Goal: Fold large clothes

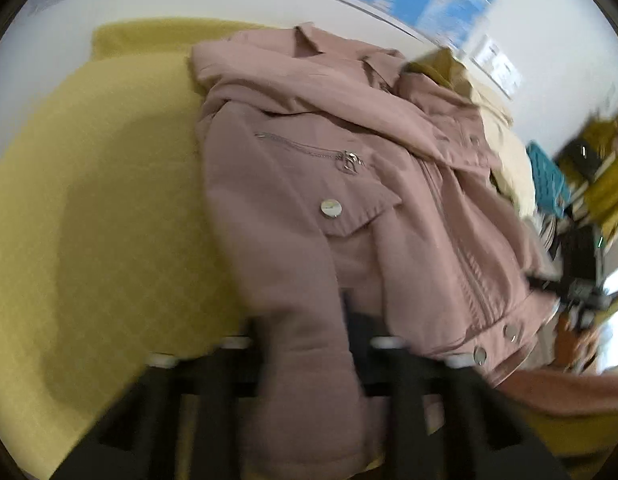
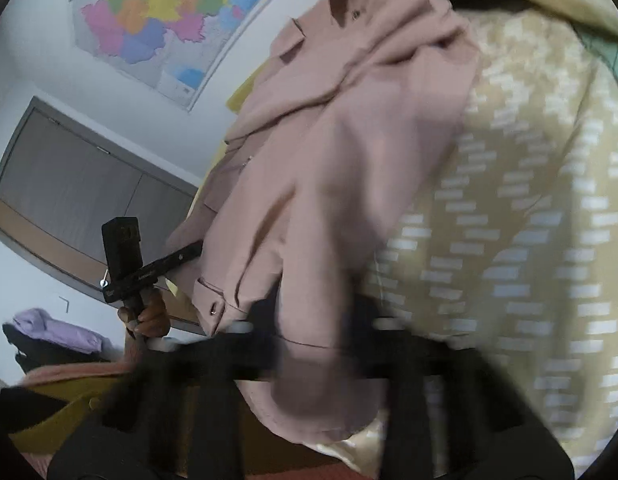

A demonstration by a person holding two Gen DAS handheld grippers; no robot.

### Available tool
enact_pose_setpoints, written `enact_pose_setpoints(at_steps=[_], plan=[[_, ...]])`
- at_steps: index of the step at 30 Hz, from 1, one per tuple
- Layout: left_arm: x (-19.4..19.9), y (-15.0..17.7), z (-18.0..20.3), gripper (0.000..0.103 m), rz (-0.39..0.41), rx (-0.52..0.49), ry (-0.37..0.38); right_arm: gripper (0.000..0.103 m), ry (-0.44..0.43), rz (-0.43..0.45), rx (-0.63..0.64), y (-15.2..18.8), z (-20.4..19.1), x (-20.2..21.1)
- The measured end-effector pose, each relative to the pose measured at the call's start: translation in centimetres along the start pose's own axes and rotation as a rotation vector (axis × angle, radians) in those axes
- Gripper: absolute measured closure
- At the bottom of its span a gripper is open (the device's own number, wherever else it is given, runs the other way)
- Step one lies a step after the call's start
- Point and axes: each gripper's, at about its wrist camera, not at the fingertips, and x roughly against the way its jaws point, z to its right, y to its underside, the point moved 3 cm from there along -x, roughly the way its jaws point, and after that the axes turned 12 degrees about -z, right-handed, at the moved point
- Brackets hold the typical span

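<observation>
Left gripper (image 1: 305,320) on rumpled pink jacket (image 1: 349,184)

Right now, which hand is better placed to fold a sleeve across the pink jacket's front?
Left, probably. Its gripper is shut on the sleeve beside the jacket, whose front lies flat on the yellow cover. The right gripper holds bunched fabric against a patterned garment.

The right gripper (image 2: 309,320) pinches a pink jacket (image 2: 329,168) sleeve — beside it a patterned beige cloth (image 2: 529,240), a wall map (image 2: 169,20) behind.
</observation>
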Motion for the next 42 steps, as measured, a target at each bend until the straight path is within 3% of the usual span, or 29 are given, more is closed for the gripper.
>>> enact_pose_setpoints(at_steps=[4, 6, 9, 12, 16, 19, 20, 22, 24, 26, 27, 28, 29, 30, 32, 36, 39, 42], plan=[[3.0, 0.1, -0.1, 0.098, 0.077, 0.034, 0.024, 0.095, -0.069, 0.095, 0.068, 0.3, -2.5, 2.6], [5.6, 0.5, 0.1, 0.099, 0.126, 0.034, 0.065, 0.095, -0.074, 0.134, 0.117, 0.7, -4.3, 4.3], [9.0, 1.6, 0.9, 0.099, 0.184, -0.009, 0.053, 0.096, -0.068, 0.162, 0.199, 2.0, -7.0, 6.5], [9.2, 2.5, 1.1, 0.098, 0.154, -0.043, 0.051, 0.092, -0.047, 0.124, 0.194, 3.1, -7.0, 6.7], [5.0, 2.7, -0.9, 0.093, 0.031, -0.012, 0.023, 0.07, 0.008, 0.041, 0.042, 3.6, -2.5, 4.7], [3.4, 2.9, -2.0, 0.077, 0.0, 0.003, 0.033, 0.045, 0.024, 0.036, -0.052, 3.9, 0.1, 4.3], [3.1, 2.8, -2.1, 0.061, -0.009, 0.006, 0.048, 0.035, 0.018, 0.032, -0.059, 4.0, 0.6, 4.1], [2.9, 2.6, -2.1, 0.052, -0.016, -0.005, 0.075, 0.031, 0.003, 0.027, -0.042, 4.1, 0.5, 3.7], [2.6, 2.6, -1.8, 0.035, -0.025, -0.041, 0.099, 0.028, 0.008, 0.01, -0.003, 4.1, 0.0, 3.2], [2.3, 2.8, -1.3, 0.03, -0.032, -0.069, 0.112, 0.031, 0.011, 0.0, 0.018, 4.0, -0.6, 2.6], [2.0, 2.7, -0.8, 0.031, -0.036, -0.079, 0.116, 0.037, 0.012, -0.003, 0.023, 3.9, -0.7, 2.3], [1.7, 2.6, -0.4, 0.034, -0.036, -0.085, 0.115, 0.06, -0.001, -0.016, 0.025, 3.9, -0.7, 2.0], [1.5, 2.6, 0.0, 0.054, -0.03, -0.091, 0.107, 0.08, -0.045, -0.029, 0.019, 3.9, -0.7, 1.6], [1.3, 2.4, 0.2, 0.077, -0.016, -0.083, 0.08, 0.082, -0.066, -0.03, 0.012, 3.8, -0.8, 1.4], [1.5, 2.3, -0.2, 0.098, 0.006, -0.049, 0.05, 0.086, -0.098, -0.005, 0.023, 4.0, -1.4, 1.7], [4.7, 2.0, -1.0, 0.099, 0.103, 0.01, 0.121, 0.088, -0.161, 0.108, 0.087, 4.1, -4.0, 4.5], [8.8, 2.1, 0.0, 0.099, 0.202, -0.011, 0.147, 0.089, -0.18, 0.172, 0.136, 4.1, -6.2, 6.5], [11.2, 2.6, 0.9, 0.099, 0.25, -0.042, 0.146, 0.089, -0.211, 0.205, 0.187, 4.5, -8.1, 8.0]])
